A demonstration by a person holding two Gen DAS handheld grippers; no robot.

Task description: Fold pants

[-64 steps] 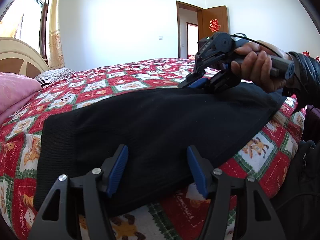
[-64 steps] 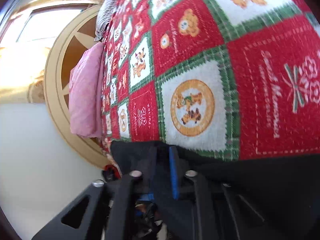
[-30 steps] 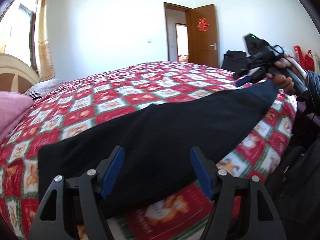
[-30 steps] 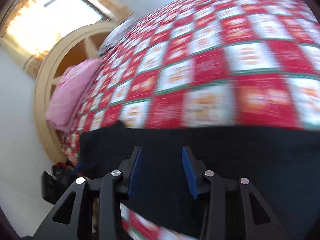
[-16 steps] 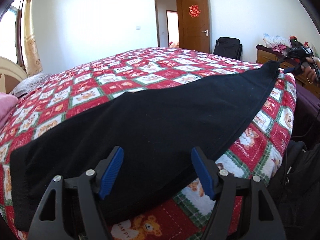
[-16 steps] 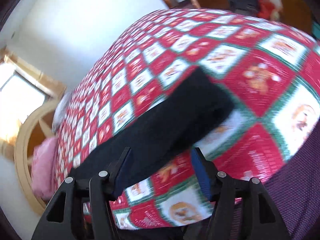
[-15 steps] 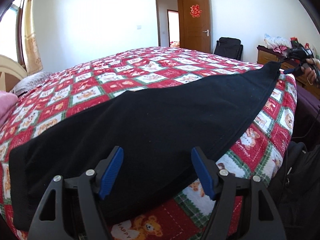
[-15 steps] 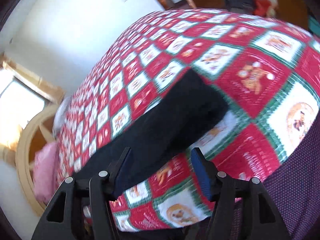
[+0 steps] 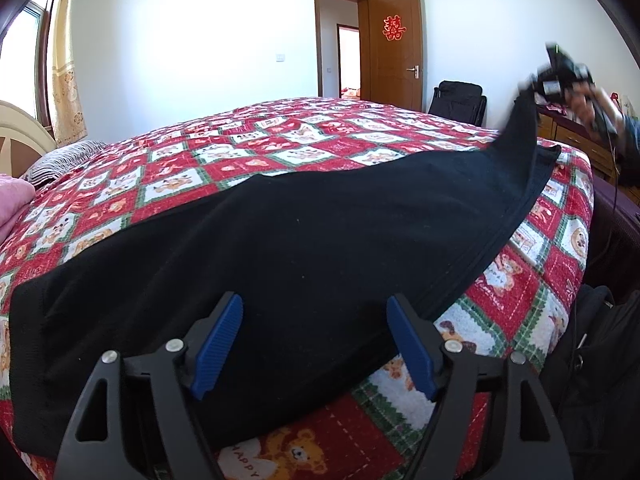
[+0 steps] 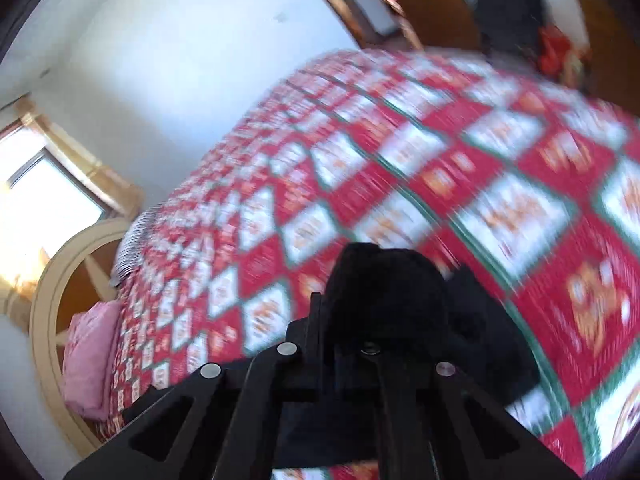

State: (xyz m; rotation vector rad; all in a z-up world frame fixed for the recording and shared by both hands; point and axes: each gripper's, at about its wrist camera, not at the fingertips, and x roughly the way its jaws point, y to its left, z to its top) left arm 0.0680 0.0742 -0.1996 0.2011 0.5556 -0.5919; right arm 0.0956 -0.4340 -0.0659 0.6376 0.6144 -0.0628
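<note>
Black pants (image 9: 304,240) lie stretched along the near edge of the bed, waistband at the left. My left gripper (image 9: 314,344) is open, its blue pads over the pants' near edge, holding nothing. My right gripper (image 9: 532,88) is at the far right, shut on the leg end of the pants (image 9: 520,128) and lifting it off the bed. In the blurred right wrist view the jaws (image 10: 356,320) are closed with black cloth (image 10: 384,284) bunched between them.
The bed has a red, white and green patchwork quilt (image 9: 240,160). A pink pillow (image 10: 88,356) and a cream headboard (image 10: 52,280) are at the left. A dark bag (image 9: 600,380) sits by the bed's right side. A brown door (image 9: 394,48) stands open at the back.
My right gripper has closed on the leg end and raised it off the bed; half a second ago it was open above it. The left gripper has stayed put.
</note>
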